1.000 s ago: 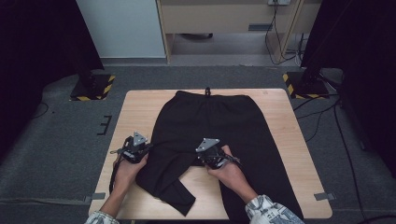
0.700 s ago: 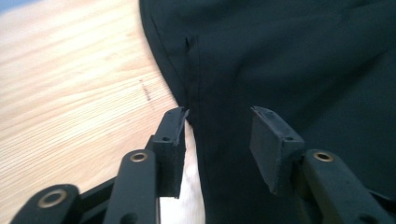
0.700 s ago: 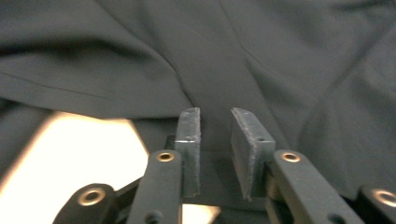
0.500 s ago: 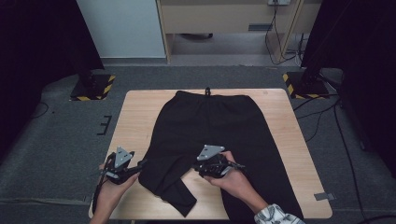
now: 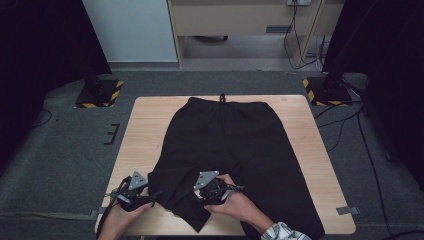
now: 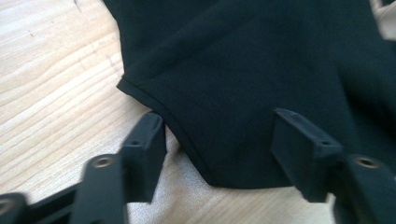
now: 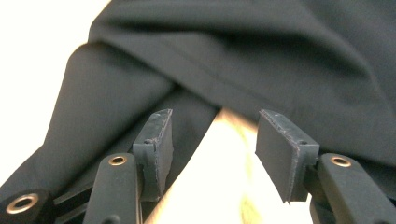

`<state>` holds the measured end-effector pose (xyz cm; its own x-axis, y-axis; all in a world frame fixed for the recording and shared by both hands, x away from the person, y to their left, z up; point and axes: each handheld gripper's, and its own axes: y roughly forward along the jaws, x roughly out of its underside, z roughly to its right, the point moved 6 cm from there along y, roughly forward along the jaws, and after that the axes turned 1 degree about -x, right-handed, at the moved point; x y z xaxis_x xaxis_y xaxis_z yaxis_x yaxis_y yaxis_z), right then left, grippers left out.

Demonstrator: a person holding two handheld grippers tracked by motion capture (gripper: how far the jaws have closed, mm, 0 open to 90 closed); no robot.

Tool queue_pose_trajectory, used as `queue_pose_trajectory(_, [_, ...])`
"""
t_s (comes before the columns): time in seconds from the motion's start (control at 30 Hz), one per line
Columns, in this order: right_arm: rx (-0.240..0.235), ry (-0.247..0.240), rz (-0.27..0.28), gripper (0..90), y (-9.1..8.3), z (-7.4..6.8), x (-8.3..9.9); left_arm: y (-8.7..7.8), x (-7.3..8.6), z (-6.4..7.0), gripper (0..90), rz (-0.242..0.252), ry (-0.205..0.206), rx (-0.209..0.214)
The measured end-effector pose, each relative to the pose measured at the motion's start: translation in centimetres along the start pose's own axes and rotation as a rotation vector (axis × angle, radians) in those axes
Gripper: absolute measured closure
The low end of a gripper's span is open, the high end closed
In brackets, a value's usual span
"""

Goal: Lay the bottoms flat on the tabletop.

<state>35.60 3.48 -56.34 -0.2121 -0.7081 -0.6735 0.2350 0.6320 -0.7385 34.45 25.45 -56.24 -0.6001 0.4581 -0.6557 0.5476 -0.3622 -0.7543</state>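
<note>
The black trousers (image 5: 227,145) lie flat on the wooden table (image 5: 145,125), waistband at the far edge and legs running toward the person. So the long axis goes from far to near, and the leg on the left is folded up near the crotch, with its hem corner at the near-left side of the garment.

The left gripper (image 5: 136,196) rests just beside this hem corner, on its outer side. In the left gripper view the jaws stand wide apart and hold nothing; the rounded hem corner (image 6: 205,172) lies between them, a little ahead, on the bare wood. The cloth is therefore straight in front of this gripper.

The right gripper (image 5: 212,189) is on the inner side of the same folded leg, over the cloth near the crotch. In the right gripper view its jaws are also open and empty, with a strip of table between them and a fold of fabric (image 7: 154,93) just beyond the tips.

I judge that the left gripper is nearer to the hem, so a small push forward and closing should catch it.
</note>
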Motion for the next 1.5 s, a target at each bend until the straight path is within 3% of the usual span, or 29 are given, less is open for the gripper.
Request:
queue_pose_trajectory(0.07, [-0.003,-0.002,0.001,47.2,0.2,-0.2,0.3,0.2,0.0,0.0,48.4,-0.008,0.002,0.01])
queue_pose_trajectory(0.1, [0.0,-0.003,0.003,47.6,0.2,-0.3,0.3,0.4,-0.2,-0.1,54.1,-0.004,-0.003,0.039])
queue_pose_trajectory(0.2, [-0.008,-0.014,0.019,49.3,0.4,-0.8,0.1,0.4,-0.3,-0.4,65.8,-0.009,0.005,0.044])
queue_pose_trajectory(0.3, [-0.024,-0.03,0.036,49.5,0.9,-1.9,-0.4,-0.4,-0.2,-1.1,75.0,0.011,-0.022,0.061])
queue_pose_trajectory(0.47, [-0.083,-0.068,0.05,47.6,2.3,-4.6,-1.9,-2.2,0.0,-1.8,79.1,0.038,-0.023,0.038])
queue_pose_trajectory(0.53, [-0.081,-0.079,0.042,46.1,2.3,-4.9,-2.5,-2.2,0.0,-1.8,80.5,0.031,-0.017,0.033])
queue_pose_trajectory(0.6, [-0.067,-0.062,0.069,46.6,1.6,-4.2,-2.9,-1.9,-0.1,-1.8,82.2,0.024,-0.015,0.037])
queue_pose_trajectory(0.7, [-0.003,-0.025,0.087,50.6,0.3,-2.0,-2.6,-1.4,-0.3,-1.7,85.0,0.015,-0.009,0.043])
queue_pose_trajectory(0.87, [0.147,0.058,0.067,52.9,-0.6,3.1,-1.1,-1.0,-0.2,-1.7,85.9,0.003,-0.01,0.046])
queue_pose_trajectory(0.97, [0.157,0.102,0.077,49.3,-0.3,4.6,-0.7,-0.3,-0.1,-1.8,85.6,-0.014,-0.009,0.042])
queue_pose_trajectory(1.03, [0.142,0.112,0.08,49.7,0.1,4.7,-0.7,0.2,0.0,-1.7,85.3,-0.024,-0.004,0.046])
queue_pose_trajectory(1.1, [0.138,0.111,0.045,54.5,0.9,4.5,-0.5,0.3,-0.1,-1.8,85.0,-0.022,-0.007,0.055])
queue_pose_trajectory(1.3, [0.065,0.088,0.013,82.6,1.1,3.2,-0.5,-1.1,1.1,-1.2,88.4,-0.064,0.029,0.087])
queue_pose_trajectory(1.43, [-0.031,0.06,-0.005,85.2,0.7,0.9,-0.5,-3.1,3.1,-1.4,88.5,-0.1,0.053,0.082])
queue_pose_trajectory(1.5, [-0.066,0.036,-0.001,83.7,0.5,-0.3,-0.5,-4.3,3.8,-1.7,88.5,-0.092,0.047,0.097])
